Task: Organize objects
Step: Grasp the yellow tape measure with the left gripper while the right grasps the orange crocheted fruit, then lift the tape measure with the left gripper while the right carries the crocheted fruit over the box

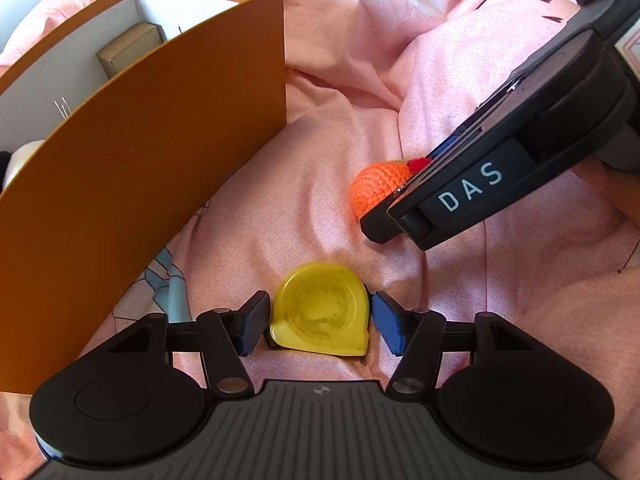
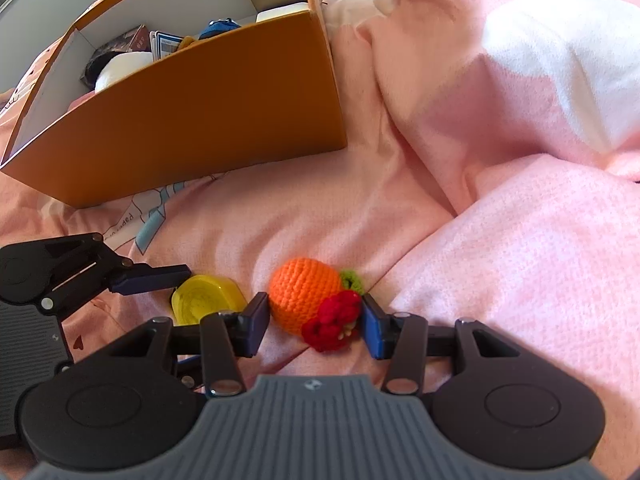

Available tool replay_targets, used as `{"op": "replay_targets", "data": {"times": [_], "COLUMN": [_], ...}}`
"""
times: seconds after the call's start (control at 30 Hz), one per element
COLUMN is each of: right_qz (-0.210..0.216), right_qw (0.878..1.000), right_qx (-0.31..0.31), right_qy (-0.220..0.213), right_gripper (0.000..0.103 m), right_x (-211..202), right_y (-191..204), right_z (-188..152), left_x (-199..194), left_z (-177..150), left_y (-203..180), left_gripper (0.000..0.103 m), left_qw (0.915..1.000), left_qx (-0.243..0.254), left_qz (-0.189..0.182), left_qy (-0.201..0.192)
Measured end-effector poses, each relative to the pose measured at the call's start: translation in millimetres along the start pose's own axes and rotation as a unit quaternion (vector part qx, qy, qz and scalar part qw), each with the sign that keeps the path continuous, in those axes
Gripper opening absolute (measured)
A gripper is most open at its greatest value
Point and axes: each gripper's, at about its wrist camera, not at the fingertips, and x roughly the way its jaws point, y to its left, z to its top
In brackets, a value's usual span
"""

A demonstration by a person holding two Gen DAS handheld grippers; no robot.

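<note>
A: Left wrist view: box (image 1: 152,184) wall stands close on the left, open bedding (image 1: 352,92) ahead and to the right, right gripper (image 1: 394,220) crowds in from the right.
B: Tape? 
A: Yellow tape measure (image 1: 320,312) lies flat on the bed, between the left gripper (image 1: 320,322) pads. Jaws wide; right pad at its edge, left pad just beside. No clear squeeze.
B: Right wrist view?
A: Crochet orange (image 2: 304,300) with red bit (image 2: 332,320) sits between the right gripper (image 2: 314,324) pads, both pads about touching it. Can't tell if it's pinched. Blanket fold (image 2: 520,260) rises to the right, box corner well ahead.
</note>
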Motion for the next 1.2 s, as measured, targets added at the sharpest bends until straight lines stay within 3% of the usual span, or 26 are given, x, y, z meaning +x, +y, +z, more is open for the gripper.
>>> {"op": "replay_targets", "data": {"times": [0.27, 0.73, 0.9, 1.2], "right_qz": [-0.001, 0.001, -0.005, 0.001], "right_qw": [1.000, 1.000, 0.999, 0.993], "right_qx": [-0.001, -0.002, -0.013, -0.080], "right_qy": [0.000, -0.014, -0.036, -0.092], "right_gripper": [0.050, 0.050, 0.050, 0.050], "right_x": [1, -10, -21, -59], "right_y": [0, 1, 5, 25], "right_z": [0, -1, 3, 17], "left_x": [4, -23, -46, -89], "left_z": [-4, -16, -22, 3], "left_y": [-1, 18, 28, 46], "left_gripper": [0.062, 0.061, 0.061, 0.061], "left_qw": [0.9998, 0.9936, 0.9910, 0.9838], "left_qx": [-0.016, -0.112, -0.132, -0.163], "left_qz": [-0.006, -0.008, 0.012, 0.033], "left_qy": [0.004, -0.012, -0.019, -0.065]}}
